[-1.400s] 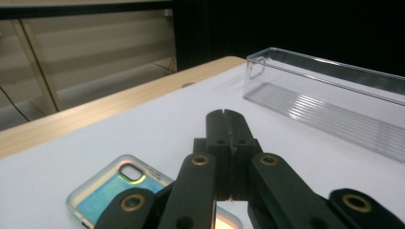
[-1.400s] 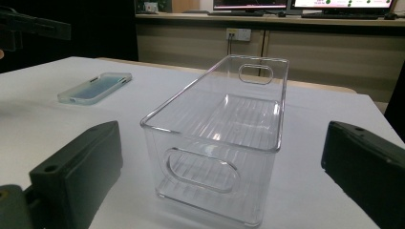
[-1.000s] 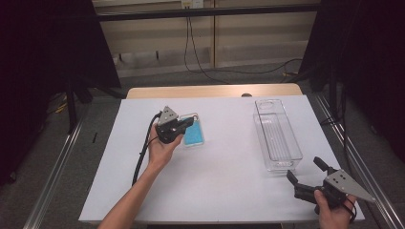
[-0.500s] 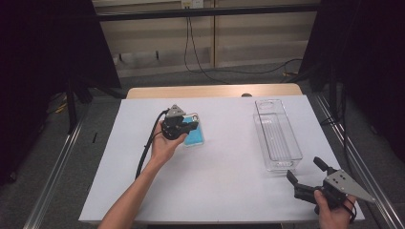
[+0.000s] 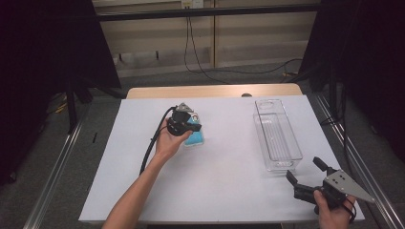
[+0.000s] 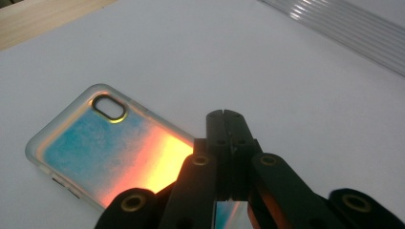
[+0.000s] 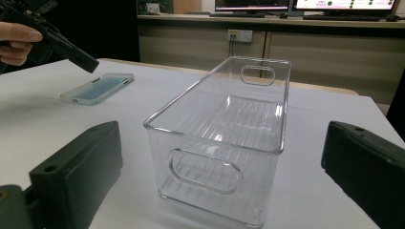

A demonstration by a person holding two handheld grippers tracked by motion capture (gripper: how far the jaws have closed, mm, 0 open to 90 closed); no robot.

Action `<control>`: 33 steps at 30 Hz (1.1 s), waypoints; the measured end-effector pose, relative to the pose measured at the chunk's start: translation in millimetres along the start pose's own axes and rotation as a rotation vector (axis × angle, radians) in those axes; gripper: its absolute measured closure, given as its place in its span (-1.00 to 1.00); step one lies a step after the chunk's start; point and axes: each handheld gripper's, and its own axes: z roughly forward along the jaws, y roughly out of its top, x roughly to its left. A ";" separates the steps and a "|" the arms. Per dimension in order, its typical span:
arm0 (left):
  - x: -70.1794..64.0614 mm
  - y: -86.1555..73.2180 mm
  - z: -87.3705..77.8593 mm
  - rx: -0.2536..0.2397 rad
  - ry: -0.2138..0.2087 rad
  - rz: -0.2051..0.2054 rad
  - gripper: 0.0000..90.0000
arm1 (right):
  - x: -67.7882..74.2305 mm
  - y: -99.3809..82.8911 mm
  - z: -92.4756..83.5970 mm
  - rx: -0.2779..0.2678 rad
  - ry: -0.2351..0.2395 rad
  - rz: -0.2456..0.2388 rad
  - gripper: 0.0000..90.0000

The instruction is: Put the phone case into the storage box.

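We see phone case (image 6: 102,143) flat on table (image 5: 229,162), not yet lifted — left gripper (image 6: 227,119) above its edge, jaws pressed together, empty. Right gripper (image 5: 305,181) waits near clear bin (image 7: 229,129), jaws wide, empty. Grasp and, we judge, transfer to bin remain.

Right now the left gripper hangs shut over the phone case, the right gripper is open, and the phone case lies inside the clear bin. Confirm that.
One thing is wrong: the phone case lies on the white table, apart from the clear bin, which is empty. The high view shows it. The left gripper is shut over the case, the right gripper open.
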 end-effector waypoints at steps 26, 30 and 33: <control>-6.0 2.7 40.1 0.137 -0.050 -0.014 1.00 | -1.4 -1.1 0.7 0.010 -0.002 0.002 -1.00; -6.8 1.6 43.3 0.144 -0.054 -0.016 1.00 | -1.0 -1.2 1.0 0.011 0.000 0.000 -1.00; -9.4 0.9 45.6 0.148 -0.056 -0.009 1.00 | -1.1 -1.2 1.1 0.012 0.001 0.000 -1.00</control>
